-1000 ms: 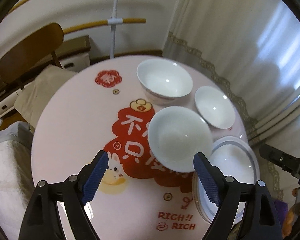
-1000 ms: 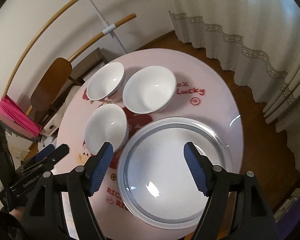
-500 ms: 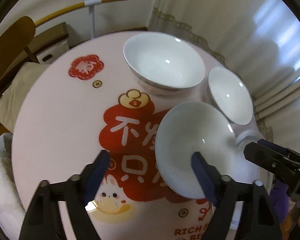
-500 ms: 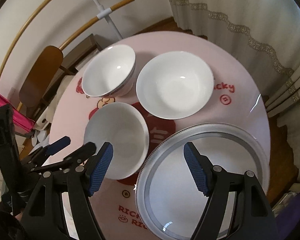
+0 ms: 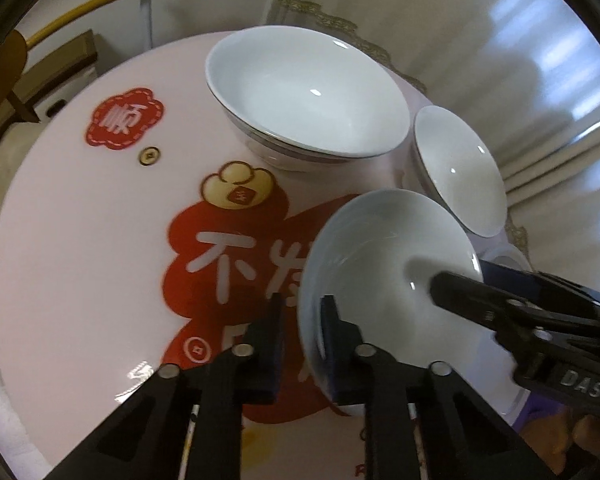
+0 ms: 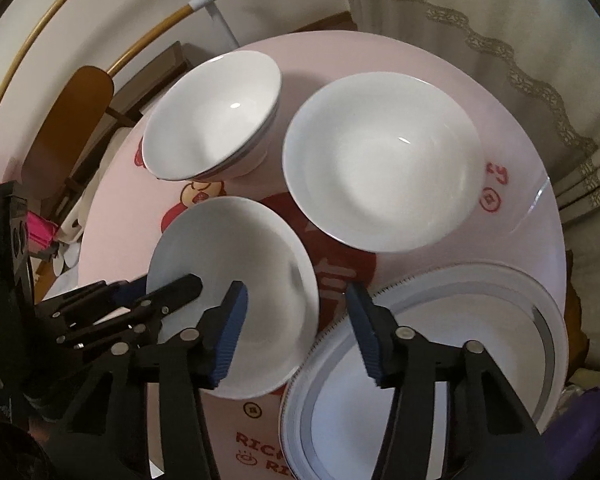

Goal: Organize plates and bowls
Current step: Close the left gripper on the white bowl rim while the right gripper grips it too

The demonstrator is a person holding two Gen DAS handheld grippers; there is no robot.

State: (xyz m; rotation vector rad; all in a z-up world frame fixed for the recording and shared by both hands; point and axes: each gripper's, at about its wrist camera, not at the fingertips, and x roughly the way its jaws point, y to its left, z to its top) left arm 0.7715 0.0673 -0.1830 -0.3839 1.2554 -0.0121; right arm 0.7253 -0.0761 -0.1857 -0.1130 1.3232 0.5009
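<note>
The left gripper (image 5: pixel 300 320) had its fingers clamped on the near rim of the bowl (image 5: pixel 388 264) at the table's (image 5: pixel 80 220) middle; the right gripper (image 6: pixel 296 320), half-open and closing, straddled its opposite rim. Next: lift, nest into another bowl.

Plate stack (image 6: pixel 500 300) cut off at bottom edge.

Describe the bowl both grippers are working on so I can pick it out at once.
On the round pink table, three white bowls sit behind a plate stack. It is the nearest bowl, beside the plates, its rim pinched by the left gripper while the right gripper closes astride its opposite rim.
</note>
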